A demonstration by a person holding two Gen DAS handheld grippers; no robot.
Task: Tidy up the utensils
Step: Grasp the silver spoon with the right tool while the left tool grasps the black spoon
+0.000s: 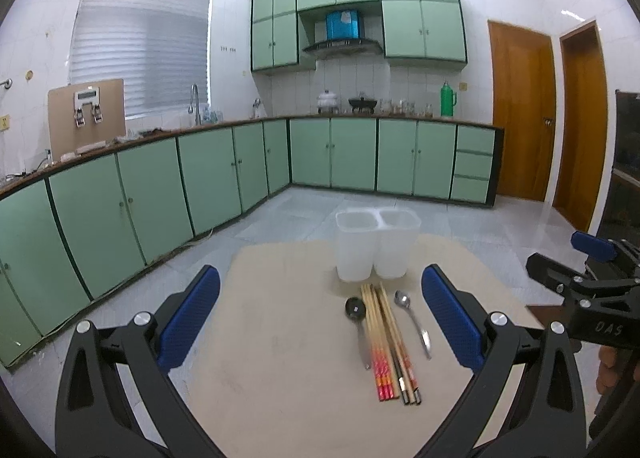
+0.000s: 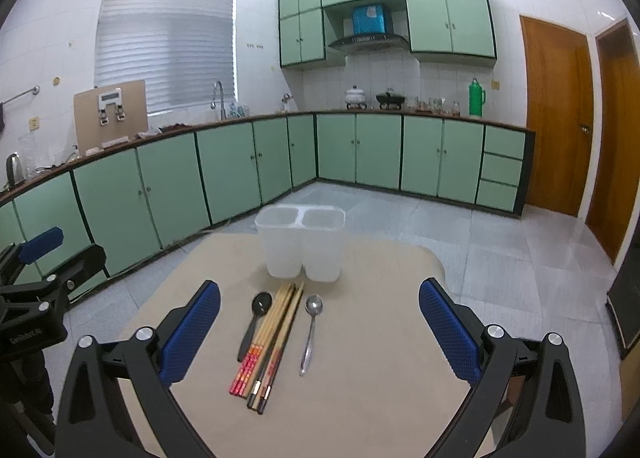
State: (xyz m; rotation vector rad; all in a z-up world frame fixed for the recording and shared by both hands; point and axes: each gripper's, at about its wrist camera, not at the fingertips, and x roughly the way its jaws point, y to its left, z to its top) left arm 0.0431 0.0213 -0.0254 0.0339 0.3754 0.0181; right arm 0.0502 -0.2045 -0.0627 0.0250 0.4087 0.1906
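Observation:
A translucent two-compartment holder [image 1: 376, 244] [image 2: 302, 242] stands empty at the far side of a beige table [image 1: 280, 338] [image 2: 368, 378]. In front of it lie a black spoon [image 1: 358, 322] [image 2: 254, 324], several bamboo chopsticks with red and dark ends [image 1: 386, 342] [image 2: 272, 342], and a silver spoon [image 1: 414, 322] [image 2: 311, 328]. My left gripper [image 1: 320, 298] is open and empty, held above the table short of the utensils. My right gripper [image 2: 320, 306] is open and empty, also short of them. Each gripper shows at the edge of the other's view [image 1: 592, 258] [image 2: 40, 254].
Green kitchen cabinets [image 1: 160, 185] [image 2: 224, 165] run along the left and back walls beyond the table. Wooden doors [image 1: 520, 113] [image 2: 556, 117] are at the right. Grey tile floor [image 1: 280, 213] surrounds the table.

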